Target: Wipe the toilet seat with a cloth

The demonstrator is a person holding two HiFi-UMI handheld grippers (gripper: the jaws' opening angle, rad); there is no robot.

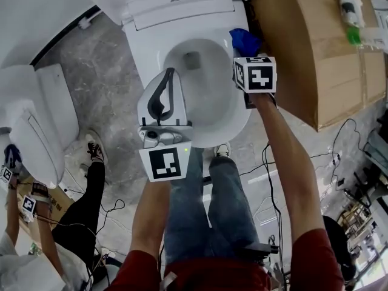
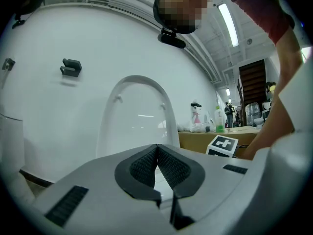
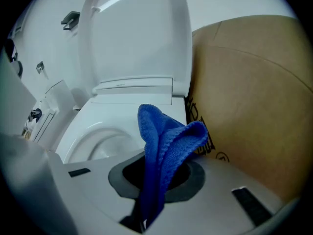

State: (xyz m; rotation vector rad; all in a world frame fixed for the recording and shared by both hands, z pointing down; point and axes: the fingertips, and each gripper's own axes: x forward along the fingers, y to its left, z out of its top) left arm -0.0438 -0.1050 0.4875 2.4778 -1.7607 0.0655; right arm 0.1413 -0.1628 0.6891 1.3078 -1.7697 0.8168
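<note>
The toilet seat [image 1: 225, 111] is hard, smooth and fixed. The blue cloth [image 3: 166, 136], likely soft, light and floppy, is best pinched at a bunched fold; the right gripper [image 3: 157, 177] clamps it so between its fingers [image 3: 195, 180], above the seat's right rear edge. The left gripper [image 2: 157, 166] hangs over the seat's left edge, fingers clenched on nothing.

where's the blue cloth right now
Upper right in the head view, the blue cloth is pinched in the right gripper, at the right rear edge of the toilet seat, beside the cardboard box.
</note>
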